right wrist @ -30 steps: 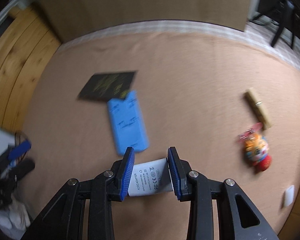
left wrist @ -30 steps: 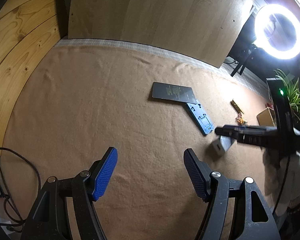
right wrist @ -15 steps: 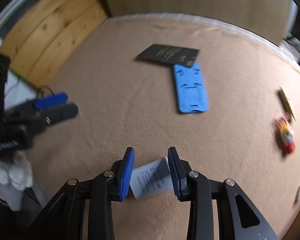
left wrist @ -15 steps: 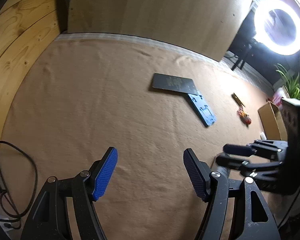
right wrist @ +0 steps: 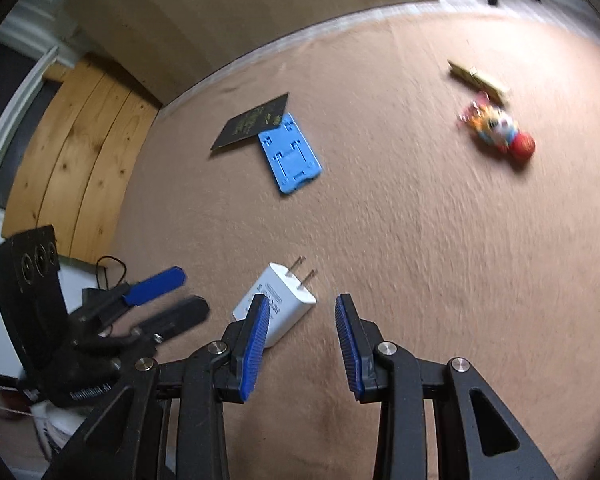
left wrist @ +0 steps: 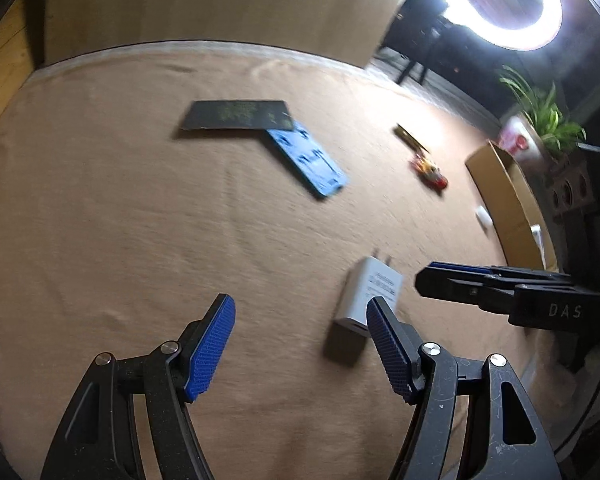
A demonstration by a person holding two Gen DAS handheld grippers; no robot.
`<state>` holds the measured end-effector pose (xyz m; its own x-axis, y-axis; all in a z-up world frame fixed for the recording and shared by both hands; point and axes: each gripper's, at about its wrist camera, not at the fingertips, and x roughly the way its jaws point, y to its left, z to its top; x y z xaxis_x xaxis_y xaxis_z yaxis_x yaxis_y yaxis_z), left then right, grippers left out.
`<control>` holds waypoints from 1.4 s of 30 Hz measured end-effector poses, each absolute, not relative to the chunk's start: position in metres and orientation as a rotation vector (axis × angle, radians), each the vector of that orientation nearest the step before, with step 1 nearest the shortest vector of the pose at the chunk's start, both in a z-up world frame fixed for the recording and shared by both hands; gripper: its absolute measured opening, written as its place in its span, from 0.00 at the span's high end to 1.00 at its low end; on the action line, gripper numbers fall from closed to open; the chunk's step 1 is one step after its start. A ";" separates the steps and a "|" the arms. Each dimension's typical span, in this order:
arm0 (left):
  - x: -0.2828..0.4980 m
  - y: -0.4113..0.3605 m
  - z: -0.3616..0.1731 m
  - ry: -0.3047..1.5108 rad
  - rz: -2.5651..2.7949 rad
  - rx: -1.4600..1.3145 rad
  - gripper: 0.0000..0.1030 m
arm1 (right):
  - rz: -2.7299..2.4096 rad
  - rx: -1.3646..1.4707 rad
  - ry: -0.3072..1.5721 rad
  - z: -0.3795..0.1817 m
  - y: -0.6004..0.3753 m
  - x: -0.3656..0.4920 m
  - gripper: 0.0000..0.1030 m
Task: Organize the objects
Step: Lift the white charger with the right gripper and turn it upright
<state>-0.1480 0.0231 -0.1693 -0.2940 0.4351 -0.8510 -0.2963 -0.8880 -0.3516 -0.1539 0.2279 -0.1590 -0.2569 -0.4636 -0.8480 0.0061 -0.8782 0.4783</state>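
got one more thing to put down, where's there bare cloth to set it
The widest bare tan cloth lies left of the black card and blue plastic stand. Another free strip runs between that stand and the white plug adapter. Crowded on the right: wooden clip, small colourful toy, cardboard box.

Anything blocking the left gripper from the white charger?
Nothing visible. The white charger lies on bare cloth just beyond the left gripper, off to its right side. The right gripper hangs close beside the charger without touching it.
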 end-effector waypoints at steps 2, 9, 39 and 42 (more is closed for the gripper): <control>-0.146 0.029 -0.172 -0.167 2.187 -1.515 0.31 | -2.193 1.692 -0.585 -0.161 0.227 -0.152 0.69; -0.140 0.048 -0.179 -0.150 2.125 -1.512 0.44 | -2.168 1.679 -0.629 -0.161 0.228 -0.151 0.70; -0.125 0.081 -0.191 -0.193 2.033 -1.497 0.55 | -2.153 1.730 -0.505 -0.182 0.210 -0.150 0.72; -0.126 0.079 -0.191 -0.206 2.044 -1.495 0.55 | -2.152 1.730 -0.506 -0.183 0.212 -0.150 0.72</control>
<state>-0.1264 0.0794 -0.1906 -0.1930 0.5417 -0.8181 -0.3677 -0.8129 -0.4516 -0.1504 0.2115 -0.1827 -0.2065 -0.4676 -0.8595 0.0356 -0.8814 0.4710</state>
